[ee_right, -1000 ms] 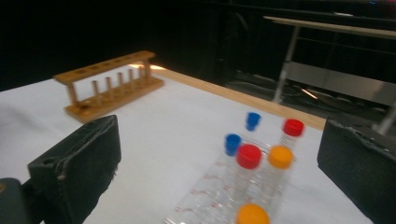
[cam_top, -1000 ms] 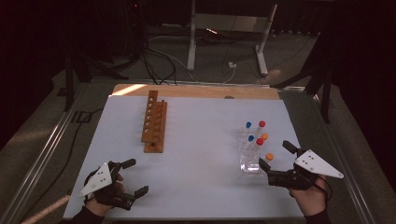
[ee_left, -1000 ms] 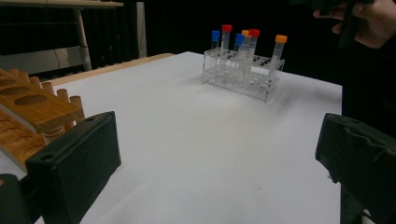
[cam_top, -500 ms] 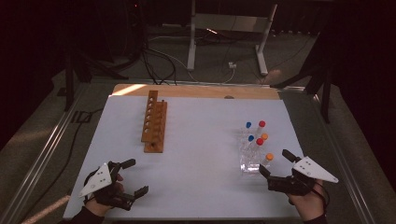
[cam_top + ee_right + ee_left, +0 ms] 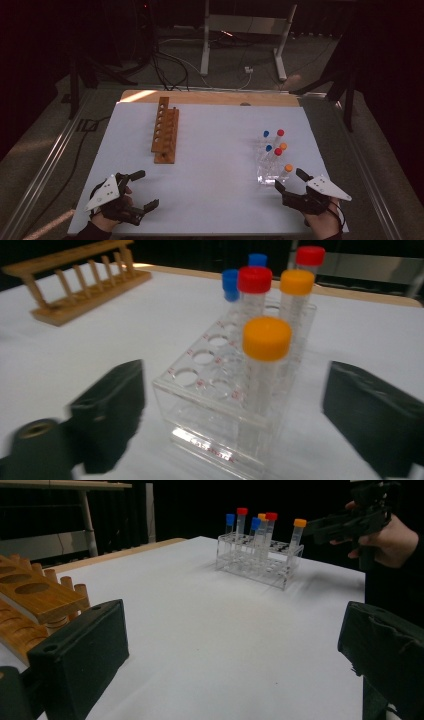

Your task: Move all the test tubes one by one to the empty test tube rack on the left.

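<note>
Black right hand-held gripper (image 5: 292, 182) level, jaws apart, facing clear rack (image 5: 270, 172)

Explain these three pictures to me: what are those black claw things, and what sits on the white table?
A person holds a two-jaw gripper in each hand: the left gripper and the right gripper. Both are open and hold nothing. One picture looks down from above the table. The other two come from cameras riding on each gripper, looking along its black jaws. On the table stand an empty wooden rack and a clear plastic rack holding six capped tubes, the nearest with an orange cap.
</note>
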`<state>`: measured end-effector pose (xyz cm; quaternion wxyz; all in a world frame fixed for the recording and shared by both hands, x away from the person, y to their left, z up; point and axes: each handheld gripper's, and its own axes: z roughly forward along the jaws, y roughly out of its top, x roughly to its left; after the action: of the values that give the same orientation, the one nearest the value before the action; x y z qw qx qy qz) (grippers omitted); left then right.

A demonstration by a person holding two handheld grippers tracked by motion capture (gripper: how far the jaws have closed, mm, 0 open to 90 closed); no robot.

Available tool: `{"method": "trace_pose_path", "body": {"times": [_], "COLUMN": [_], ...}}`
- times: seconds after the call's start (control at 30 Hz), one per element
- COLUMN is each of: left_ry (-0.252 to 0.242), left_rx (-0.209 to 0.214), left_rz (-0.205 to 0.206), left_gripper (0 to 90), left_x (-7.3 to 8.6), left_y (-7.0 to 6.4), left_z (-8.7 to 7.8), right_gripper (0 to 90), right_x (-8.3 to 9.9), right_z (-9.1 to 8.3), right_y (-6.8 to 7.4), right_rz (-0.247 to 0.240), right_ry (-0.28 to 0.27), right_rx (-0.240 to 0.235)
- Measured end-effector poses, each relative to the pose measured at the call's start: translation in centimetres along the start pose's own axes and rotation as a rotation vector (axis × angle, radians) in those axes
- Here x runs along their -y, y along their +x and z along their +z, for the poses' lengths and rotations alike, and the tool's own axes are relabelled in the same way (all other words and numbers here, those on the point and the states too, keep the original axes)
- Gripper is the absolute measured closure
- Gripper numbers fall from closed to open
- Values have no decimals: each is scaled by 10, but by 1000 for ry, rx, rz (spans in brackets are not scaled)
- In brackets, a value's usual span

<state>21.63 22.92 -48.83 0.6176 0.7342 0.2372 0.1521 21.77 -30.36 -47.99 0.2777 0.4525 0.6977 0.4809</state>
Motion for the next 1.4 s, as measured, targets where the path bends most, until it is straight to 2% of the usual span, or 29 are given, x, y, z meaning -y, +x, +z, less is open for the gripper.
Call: {"method": "trace_pose_path", "body": {"times": [0.03,0.07,0.1,0.17,0.27,0.37,0.43,0.53,0.67,0.73,1.17,1.4], "left_ry": [0,1,1,1,0,2,1,1,1,3,1,2], "left_rx": [0,1,1,1,1,2,3,2,4,4,4,6], "left_rz": [1,1,2,3,0,2,1,1,0,2,1,-2], "left_gripper": [7,7,7,7,7,7,7,7,7,7,7,7], "left_x": [0,0,0,0,0,0,0,0,0,0,0,0], "left_y": [0,0,0,0,0,0,0,0,0,-1,-1,0], "left_z": [0,0,0,0,0,1,1,0,1,1,1,1], "right_gripper": [206,206,263,293,498,515,558,631,681,735,753,754], "right_x": [1,1,0,0,0,0,0,0,-2,-2,-8,-21], "right_z": [1,1,1,1,3,5,8,10,9,9,7,-1], "right_y": [1,1,2,2,0,-2,-2,-3,-4,-6,-5,-5], "right_rz": [-4,-4,2,8,26,41,58,57,52,45,-12,-12], "right_ry": [-11,-11,-19,-24,-12,1,16,33,31,34,33,7], "right_rx": [18,18,37,46,66,72,69,63,55,58,66,63]}}
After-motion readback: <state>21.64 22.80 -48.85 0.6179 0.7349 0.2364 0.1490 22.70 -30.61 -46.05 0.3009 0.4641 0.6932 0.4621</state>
